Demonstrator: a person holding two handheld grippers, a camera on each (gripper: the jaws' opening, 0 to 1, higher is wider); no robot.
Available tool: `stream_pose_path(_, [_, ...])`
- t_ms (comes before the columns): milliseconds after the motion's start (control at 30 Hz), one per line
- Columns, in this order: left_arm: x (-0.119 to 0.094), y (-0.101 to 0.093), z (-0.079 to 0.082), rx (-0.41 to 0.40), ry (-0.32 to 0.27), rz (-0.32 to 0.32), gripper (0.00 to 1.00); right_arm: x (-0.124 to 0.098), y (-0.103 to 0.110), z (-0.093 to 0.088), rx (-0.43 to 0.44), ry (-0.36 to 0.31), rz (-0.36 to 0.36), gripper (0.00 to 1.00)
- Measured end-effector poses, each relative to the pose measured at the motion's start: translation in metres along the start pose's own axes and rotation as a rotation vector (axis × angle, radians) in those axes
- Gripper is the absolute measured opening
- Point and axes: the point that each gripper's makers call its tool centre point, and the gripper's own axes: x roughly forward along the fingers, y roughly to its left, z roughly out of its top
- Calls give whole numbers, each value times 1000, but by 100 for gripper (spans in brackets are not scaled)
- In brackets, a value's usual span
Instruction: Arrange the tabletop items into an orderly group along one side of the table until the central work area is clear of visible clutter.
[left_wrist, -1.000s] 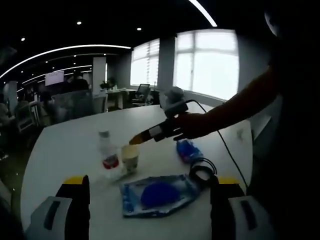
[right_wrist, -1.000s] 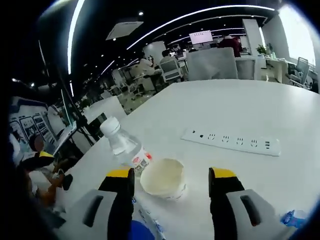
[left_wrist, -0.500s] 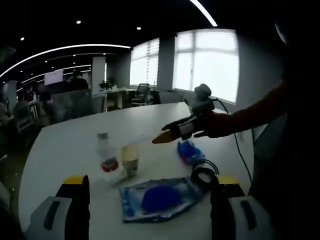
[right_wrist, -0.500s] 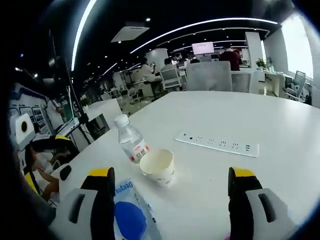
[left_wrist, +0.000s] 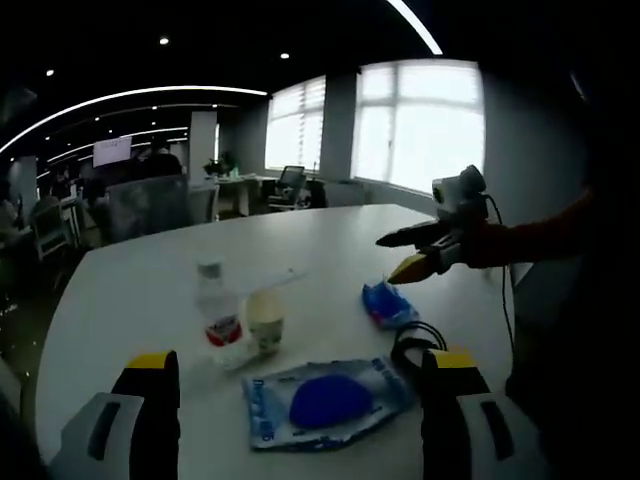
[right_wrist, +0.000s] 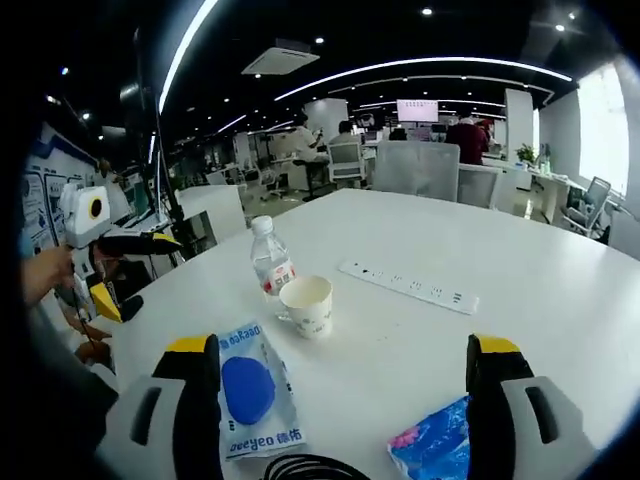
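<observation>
On the white table (left_wrist: 130, 290) a clear water bottle (left_wrist: 218, 310) with a red label stands next to a paper cup (left_wrist: 264, 320). A flat blue pack (left_wrist: 325, 400) lies nearer, with a small blue packet (left_wrist: 388, 303) and a black cable coil (left_wrist: 415, 340) to its right. My left gripper (left_wrist: 300, 360) stands open above the near edge, nothing between its jaws. My right gripper (left_wrist: 395, 255), held by a hand, hovers open above the small packet. In the right gripper view it (right_wrist: 343, 345) is open, well back from the bottle (right_wrist: 270, 265), cup (right_wrist: 307, 305), pack (right_wrist: 252, 390) and packet (right_wrist: 440, 445).
A white power strip (right_wrist: 408, 285) lies beyond the cup. The left gripper (right_wrist: 135, 270) shows at the table's left edge in the right gripper view. The cable coil (right_wrist: 300, 467) sits at the near edge. Office chairs, desks and people stand past the table.
My right gripper has drawn back from the cup and bottle toward the person, so its view now takes in the pack, packet and cable. The left gripper has barely moved.
</observation>
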Motion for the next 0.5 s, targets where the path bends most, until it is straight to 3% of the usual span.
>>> stream_pose_path(500, [0,-1,-24,6,50,-31,95,-68,-23,-45,46,40,-132,100])
